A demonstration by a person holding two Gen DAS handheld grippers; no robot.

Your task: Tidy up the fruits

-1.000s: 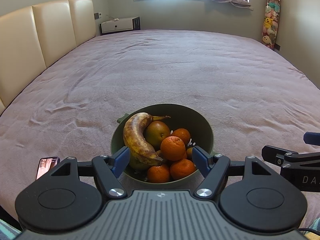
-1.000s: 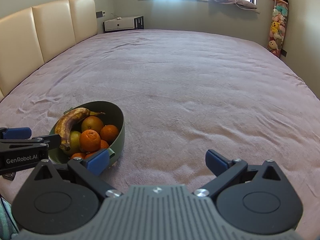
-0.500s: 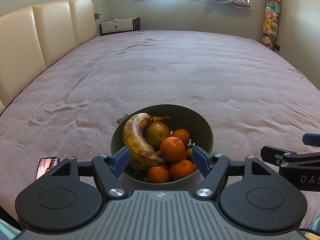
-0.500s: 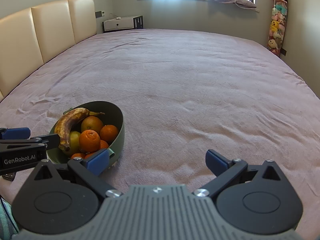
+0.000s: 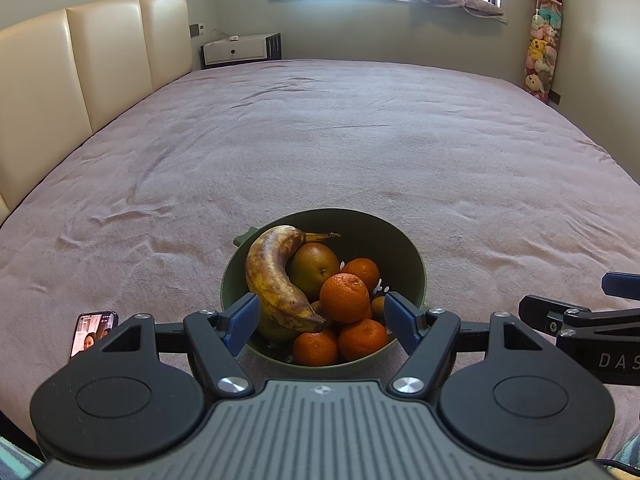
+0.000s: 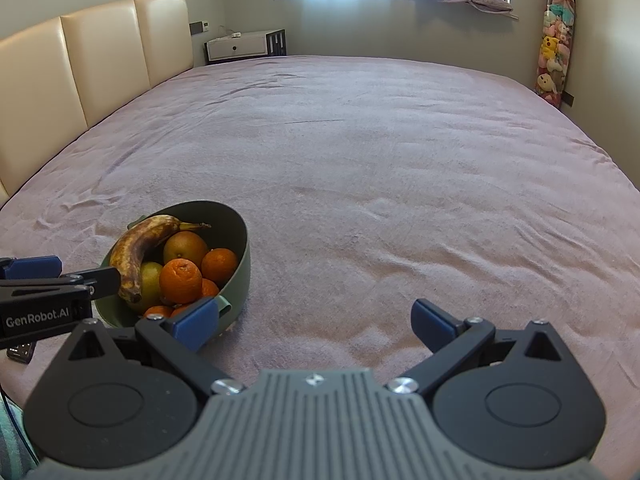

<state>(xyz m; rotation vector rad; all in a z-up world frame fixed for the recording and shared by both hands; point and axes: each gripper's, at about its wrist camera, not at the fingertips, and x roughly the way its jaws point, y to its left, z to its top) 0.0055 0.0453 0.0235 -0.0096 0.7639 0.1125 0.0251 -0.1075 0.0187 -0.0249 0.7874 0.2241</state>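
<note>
Bowl (image 5: 416, 280), near on bed (image 5: 360, 160): holds banana (image 5: 272, 276), pear (image 5: 314, 262), oranges (image 5: 344, 298). Left gripper (image 5: 320, 316), right gripper (image 6: 316, 316): jaws wide, empty. Stage: fruit gathered, or awaiting removal; undetermined.

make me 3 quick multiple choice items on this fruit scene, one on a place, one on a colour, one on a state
1. Where does the banana lie?
A. on the bedspread beside the bowl
B. in the bowl, along its left side
C. on the windowsill

2. What colour is the bowl?
A. white
B. red
C. green

3. How does the left tool stand?
A. open and empty, with the bowl in front of it
B. shut on the banana
C. shut on an orange

Answers:
1 B: the banana curves over the other fruit against the bowl's left wall.
2 C: the rim and inner wall show dull green.
3 A: its blue pads stand wide apart with nothing between them; the right tool is open too.
</note>
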